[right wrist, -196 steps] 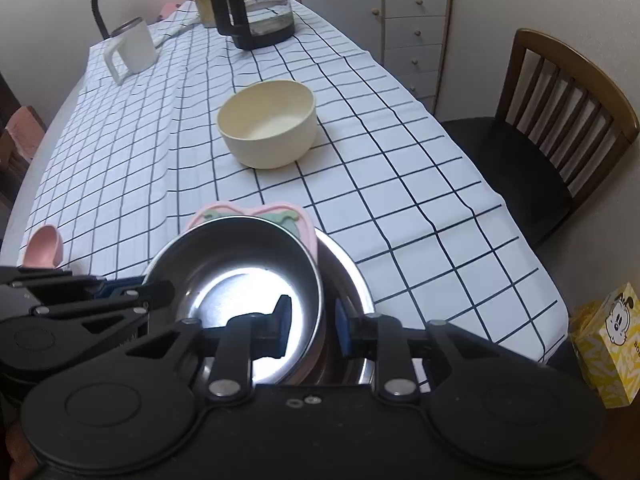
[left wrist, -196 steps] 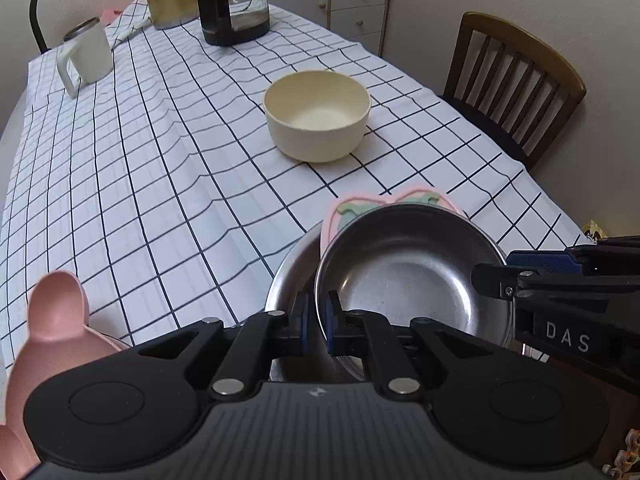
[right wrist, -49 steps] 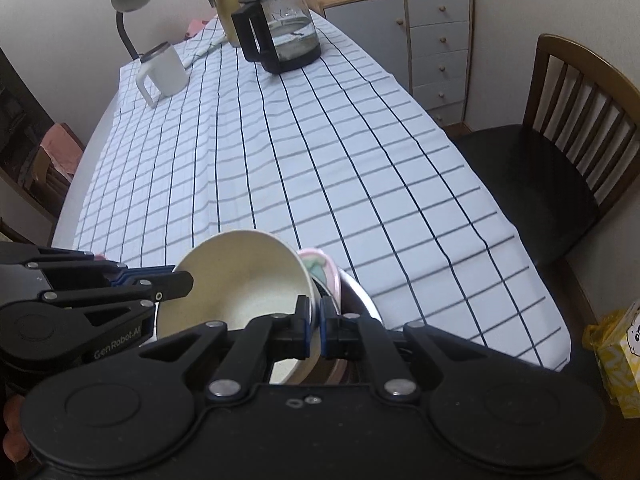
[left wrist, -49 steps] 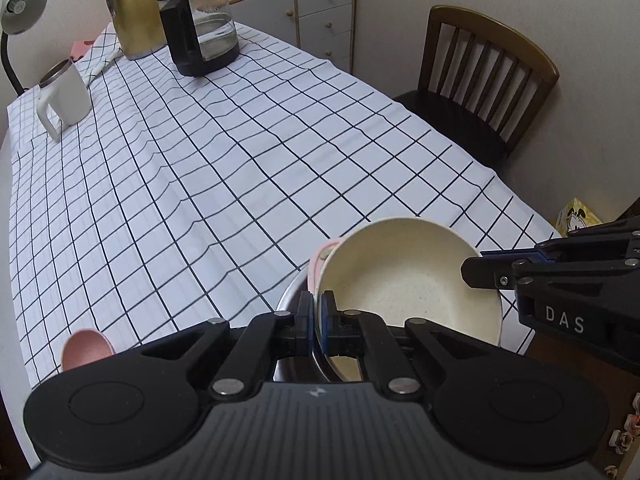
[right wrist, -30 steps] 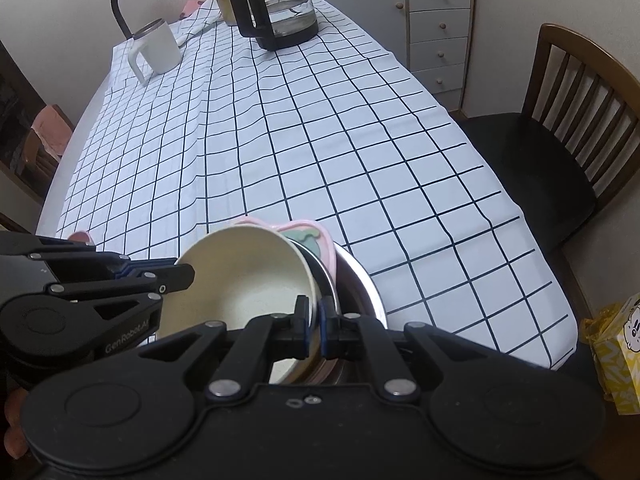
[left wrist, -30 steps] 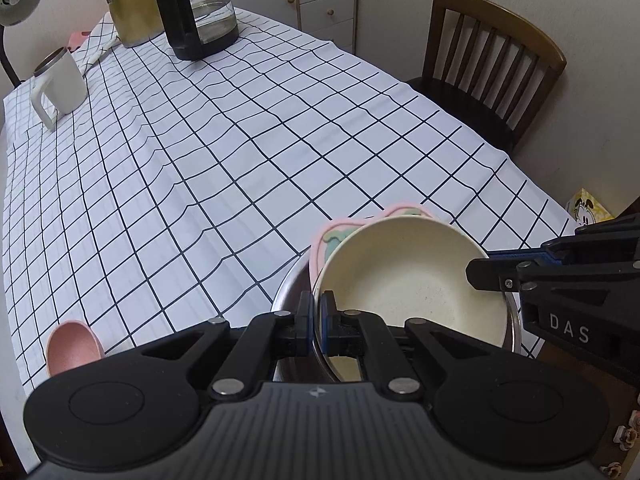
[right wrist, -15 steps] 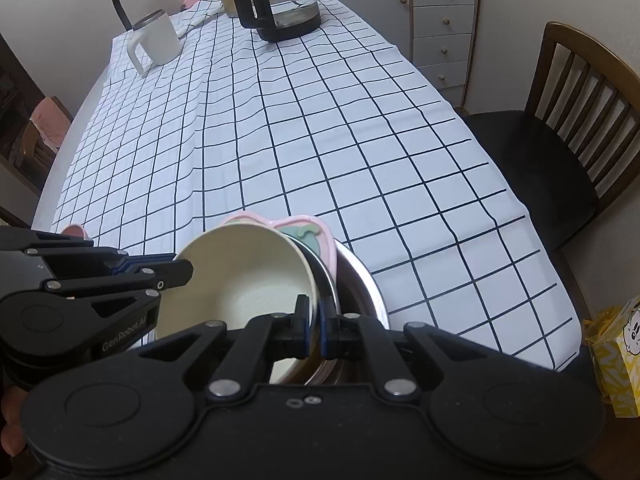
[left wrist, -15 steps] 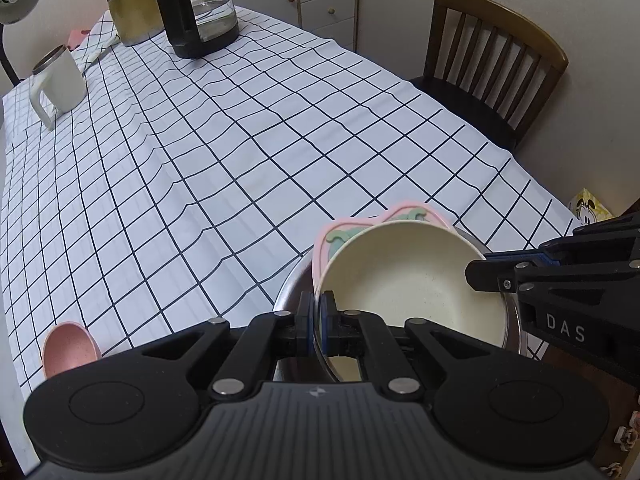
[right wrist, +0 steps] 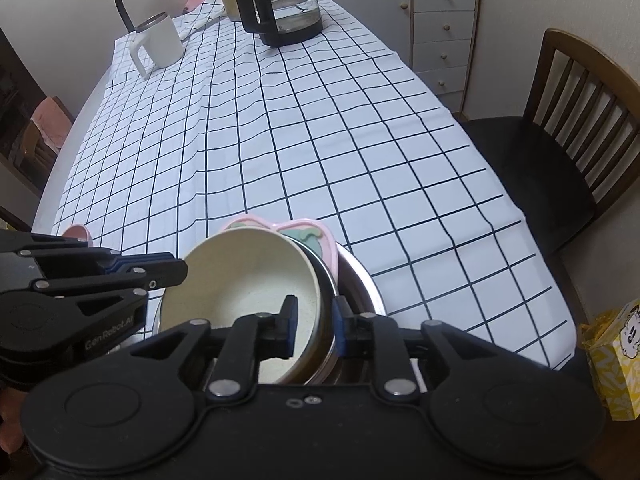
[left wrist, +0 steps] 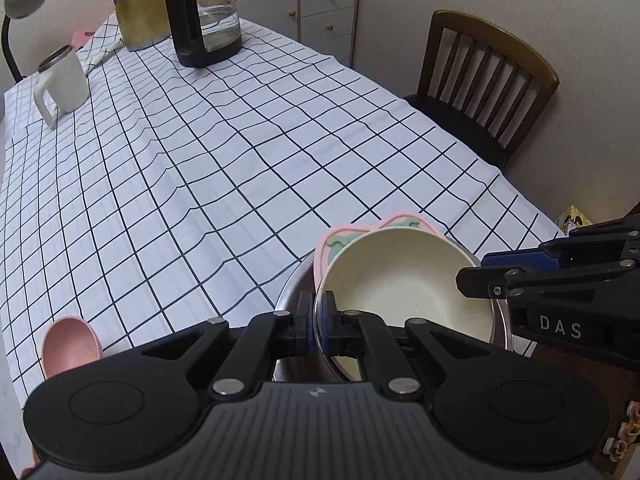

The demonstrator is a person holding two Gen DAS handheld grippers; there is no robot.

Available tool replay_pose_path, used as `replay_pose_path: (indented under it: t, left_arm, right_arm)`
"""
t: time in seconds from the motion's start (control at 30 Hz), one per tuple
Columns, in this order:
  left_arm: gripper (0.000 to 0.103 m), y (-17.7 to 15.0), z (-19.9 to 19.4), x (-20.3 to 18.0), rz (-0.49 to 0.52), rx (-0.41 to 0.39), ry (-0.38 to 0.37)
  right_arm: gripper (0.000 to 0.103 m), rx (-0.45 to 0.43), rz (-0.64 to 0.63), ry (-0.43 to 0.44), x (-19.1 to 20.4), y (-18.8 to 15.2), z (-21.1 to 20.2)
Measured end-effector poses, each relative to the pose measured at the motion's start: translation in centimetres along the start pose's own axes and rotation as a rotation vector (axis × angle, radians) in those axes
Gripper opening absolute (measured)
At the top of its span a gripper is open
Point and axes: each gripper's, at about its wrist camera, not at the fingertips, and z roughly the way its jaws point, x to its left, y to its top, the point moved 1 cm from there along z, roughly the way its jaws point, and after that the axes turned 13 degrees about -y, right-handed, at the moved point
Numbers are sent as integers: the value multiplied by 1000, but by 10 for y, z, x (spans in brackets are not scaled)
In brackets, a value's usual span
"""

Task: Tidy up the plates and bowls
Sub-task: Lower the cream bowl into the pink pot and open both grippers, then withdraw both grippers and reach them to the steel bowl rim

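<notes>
The cream bowl [left wrist: 404,276] covers most of the pink plate [left wrist: 384,222] and the steel bowls [right wrist: 360,276] beneath. The left gripper [left wrist: 317,326] body hides the stack's near edge. The pink spoon [left wrist: 69,346] shows only its bowl.

I see a matt cream bowl [left wrist: 404,276] nested in shiny steel bowls [right wrist: 360,280], a soft-looking pink plate [left wrist: 384,220] at its twelve o'clock. The bench's checked cloth [left wrist: 224,152] looks wrinkled. At two o'clock, a glossy wooden chair [left wrist: 488,68]. My claws look matt black plastic.
</notes>
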Motion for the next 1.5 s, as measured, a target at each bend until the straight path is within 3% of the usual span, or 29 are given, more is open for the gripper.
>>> replay_pose_path:
  t: [0.63,0.73,0.87,1.07,1.17,1.23,1.33,1.5]
  left_arm:
    - [9,-15,-48,-15,21,-102,-69]
    - [19,-19,-56,-19,25,-121,-73]
    - [51,-25,-68,-22,18,-159,-72]
    - [56,-31,-84,-24,25,-197,-50]
    - [64,-33,-89,-21,8,-216,-38]
    - [67,-33,-91,-20,-3,-223,-30]
    - [75,-33,-90,-17,-26,-236,-16]
    - [77,-33,-84,-14,-82,-268,14]
  right_arm:
    - [39,-102,-3,5,2,-12,-47]
    - [43,-120,-5,12,2,-16,-57]
    - [48,-147,-9,20,2,-21,-70]
    - [53,-176,-17,30,-1,-23,-82]
    - [66,-204,-31,31,-3,-23,-89]
    - [67,-217,-44,36,-6,-21,-92]
    - [81,-236,-61,54,-11,-16,-93]
    - [90,-250,-128,99,-20,-9,-87]
